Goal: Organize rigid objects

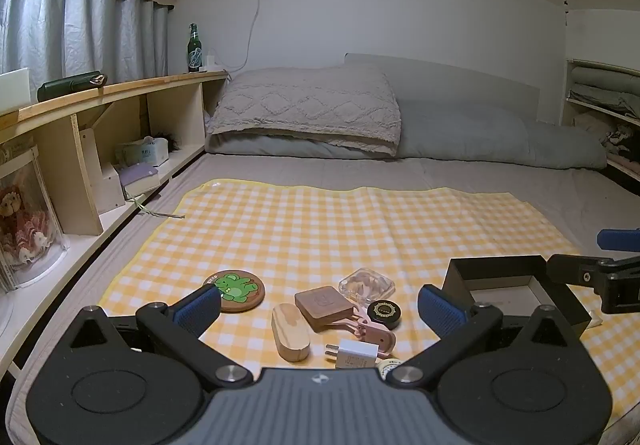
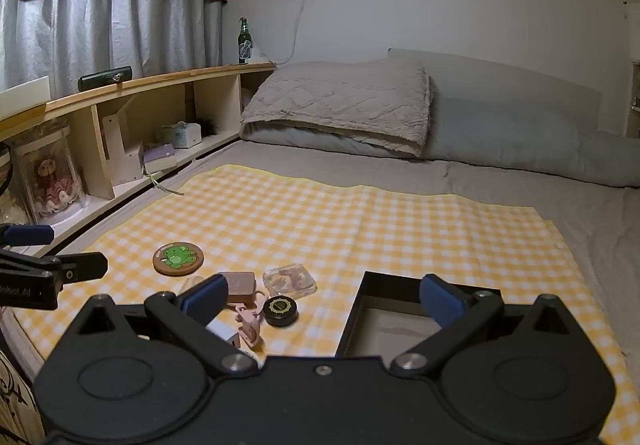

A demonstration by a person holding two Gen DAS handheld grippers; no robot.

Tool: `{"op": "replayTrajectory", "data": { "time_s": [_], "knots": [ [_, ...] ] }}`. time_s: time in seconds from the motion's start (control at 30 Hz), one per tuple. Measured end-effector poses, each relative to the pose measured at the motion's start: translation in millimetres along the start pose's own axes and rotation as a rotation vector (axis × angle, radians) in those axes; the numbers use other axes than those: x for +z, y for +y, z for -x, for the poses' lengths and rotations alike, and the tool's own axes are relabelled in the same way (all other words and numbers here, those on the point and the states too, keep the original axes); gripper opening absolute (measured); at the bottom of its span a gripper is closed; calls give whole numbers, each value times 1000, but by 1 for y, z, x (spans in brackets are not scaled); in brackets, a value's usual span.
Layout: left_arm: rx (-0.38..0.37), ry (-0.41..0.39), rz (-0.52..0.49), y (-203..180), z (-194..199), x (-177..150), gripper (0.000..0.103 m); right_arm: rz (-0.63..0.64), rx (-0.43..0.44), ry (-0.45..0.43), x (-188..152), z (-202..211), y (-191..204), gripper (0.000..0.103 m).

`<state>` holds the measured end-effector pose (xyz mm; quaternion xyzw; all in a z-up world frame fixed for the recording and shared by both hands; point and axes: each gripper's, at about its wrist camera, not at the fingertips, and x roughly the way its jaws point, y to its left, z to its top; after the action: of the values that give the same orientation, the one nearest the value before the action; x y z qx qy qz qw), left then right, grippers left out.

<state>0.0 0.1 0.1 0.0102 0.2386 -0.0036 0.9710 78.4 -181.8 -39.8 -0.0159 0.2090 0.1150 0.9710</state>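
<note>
Both grippers hang over a bed with nothing in them: the left gripper [image 1: 320, 309] has its blue fingers [image 1: 199, 307] spread wide, and the right gripper [image 2: 322, 303] is just as wide open, with its fingers [image 2: 440, 299] over the near edge of the box [image 2: 400, 319]. So that's one black open-top box, sitting lower right of centre in the right view and at the right side in the left view, and it looks empty as far as I can see. The loose stuff is bunched together lower centre in the left view, all single items: one round coaster [image 1: 236, 290] with a green cartoon critter, one wooden oval block [image 1: 291, 332], one brown square piece [image 1: 323, 304], one clear square case [image 1: 366, 284], one black round tin [image 1: 384, 313], one pink clip-like thing [image 1: 370, 330] partly under the brown piece, one white plug [image 1: 352, 354], plus a small round bit [image 1: 387, 366] mostly hidden behind the gripper, can't tell what it is. Everything sits on one yellow checked cloth [image 1: 320, 229] spread over the grey bed [image 1: 500, 173]. One pillow [image 1: 308, 105] is at the top centre, a wooden shelf [image 1: 120, 89] runs along the left side with one green bottle [image 1: 194, 49] on it, and grey curtains [image 1: 80, 33] hang upper left.
</note>
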Motion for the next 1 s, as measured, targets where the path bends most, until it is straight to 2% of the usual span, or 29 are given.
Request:
{"op": "replayTrajectory", "data": {
  "time_s": [1.0],
  "knots": [
    [-1, 0, 0, 0, 0, 0, 103, 6, 2, 4, -1, 0, 3, 103]
  ]
}}
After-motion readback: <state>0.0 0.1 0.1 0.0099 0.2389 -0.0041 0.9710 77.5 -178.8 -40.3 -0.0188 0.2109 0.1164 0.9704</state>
